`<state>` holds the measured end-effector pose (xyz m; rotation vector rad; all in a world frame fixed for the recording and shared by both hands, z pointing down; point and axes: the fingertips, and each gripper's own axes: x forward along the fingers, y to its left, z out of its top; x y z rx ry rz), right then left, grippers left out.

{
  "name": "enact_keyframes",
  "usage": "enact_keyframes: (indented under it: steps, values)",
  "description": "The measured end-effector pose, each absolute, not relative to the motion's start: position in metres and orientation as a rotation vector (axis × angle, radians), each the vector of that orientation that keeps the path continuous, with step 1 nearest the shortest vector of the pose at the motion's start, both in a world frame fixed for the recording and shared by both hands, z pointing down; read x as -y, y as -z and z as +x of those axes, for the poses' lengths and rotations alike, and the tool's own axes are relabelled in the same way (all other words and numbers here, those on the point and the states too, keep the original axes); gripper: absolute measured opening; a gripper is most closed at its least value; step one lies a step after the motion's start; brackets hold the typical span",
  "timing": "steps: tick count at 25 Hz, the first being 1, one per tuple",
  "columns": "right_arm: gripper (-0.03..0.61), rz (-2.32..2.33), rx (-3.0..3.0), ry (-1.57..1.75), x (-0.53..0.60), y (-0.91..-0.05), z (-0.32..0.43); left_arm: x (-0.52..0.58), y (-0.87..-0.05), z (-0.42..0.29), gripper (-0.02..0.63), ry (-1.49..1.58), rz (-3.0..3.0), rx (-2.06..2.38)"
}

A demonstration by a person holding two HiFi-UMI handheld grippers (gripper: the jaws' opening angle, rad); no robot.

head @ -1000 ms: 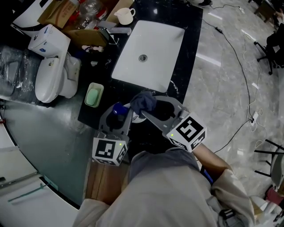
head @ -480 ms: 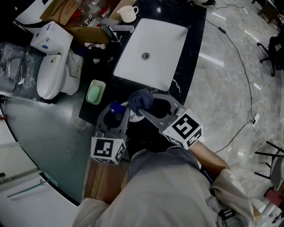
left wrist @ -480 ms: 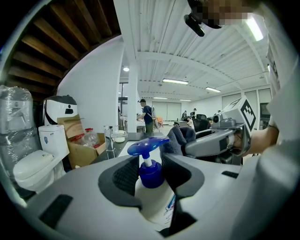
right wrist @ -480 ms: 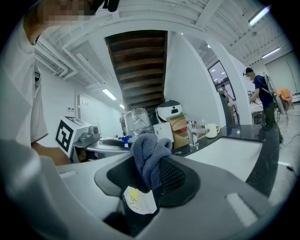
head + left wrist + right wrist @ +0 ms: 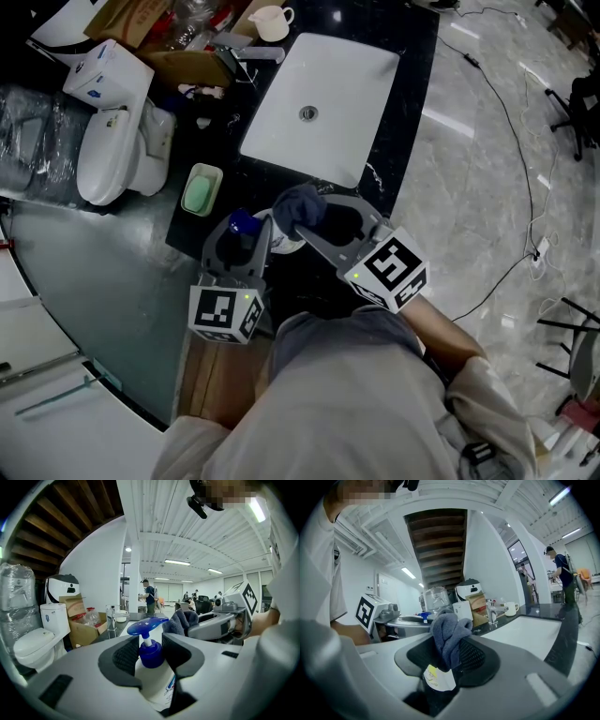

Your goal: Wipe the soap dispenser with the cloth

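Left gripper (image 5: 151, 649): jaws clasp the soap dispenser (image 5: 149, 654), near.
Soap dispenser: upright, blue pump head above the jaws.
Cloth (image 5: 181, 621): dark, bunched, just right of the pump head, at the right gripper (image 5: 220, 626).
Far left: toilet (image 5: 33, 641), cardboard box (image 5: 80, 626).

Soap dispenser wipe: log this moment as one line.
left tongs: shut on soap dispenser | right tongs: shut on cloth | cloth: beside pump head, contact unclear

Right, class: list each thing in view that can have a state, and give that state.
left gripper: shut on the soap dispenser
soap dispenser: upright
right gripper: shut on the cloth
cloth: bunched up
sink: empty
toilet: lid down
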<state>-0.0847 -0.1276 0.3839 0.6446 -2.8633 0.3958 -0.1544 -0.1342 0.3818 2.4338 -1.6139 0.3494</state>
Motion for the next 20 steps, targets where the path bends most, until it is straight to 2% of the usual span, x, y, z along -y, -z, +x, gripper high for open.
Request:
enact_keyframes:
  steps: [20]
  values:
    - [0.141,0.603,2.743,-0.394,0.12,-0.421,-0.078,0.133,-0.381,-0.157,0.152,-0.311,2.432,1.628]
